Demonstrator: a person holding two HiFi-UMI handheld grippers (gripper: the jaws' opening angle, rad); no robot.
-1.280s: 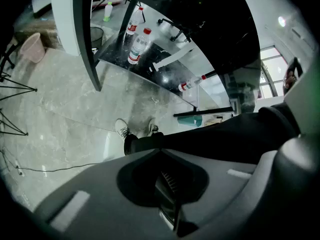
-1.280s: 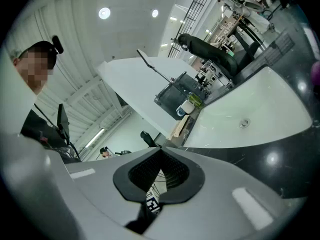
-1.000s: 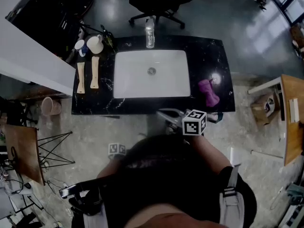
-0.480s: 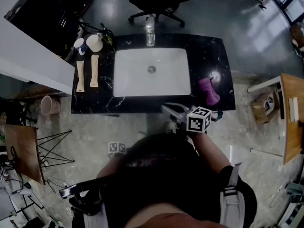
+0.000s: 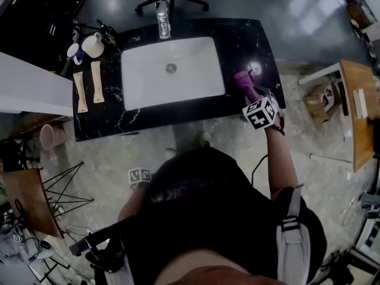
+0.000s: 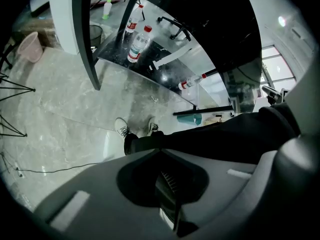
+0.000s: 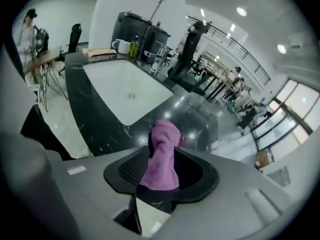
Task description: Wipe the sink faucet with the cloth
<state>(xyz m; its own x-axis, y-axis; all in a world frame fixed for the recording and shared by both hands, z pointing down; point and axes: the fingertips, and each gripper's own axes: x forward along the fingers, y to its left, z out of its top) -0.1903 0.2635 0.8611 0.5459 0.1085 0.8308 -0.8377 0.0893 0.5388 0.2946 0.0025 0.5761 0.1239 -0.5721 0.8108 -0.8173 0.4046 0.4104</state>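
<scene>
Purple cloth (image 5: 244,83) lies bunched on the black marble counter (image 5: 246,40), just right of the white sink (image 5: 135,85) and well apart from the faucet (image 5: 163,16). The right gripper (image 7: 161,176) has just opened wide, with the cloth between its jaws but unpressed. The left gripper (image 6: 170,194) hangs low, its jaws together and empty.

Head view steeply overhead, right gripper view low and close, both on sink (image 5: 148,82)
</scene>
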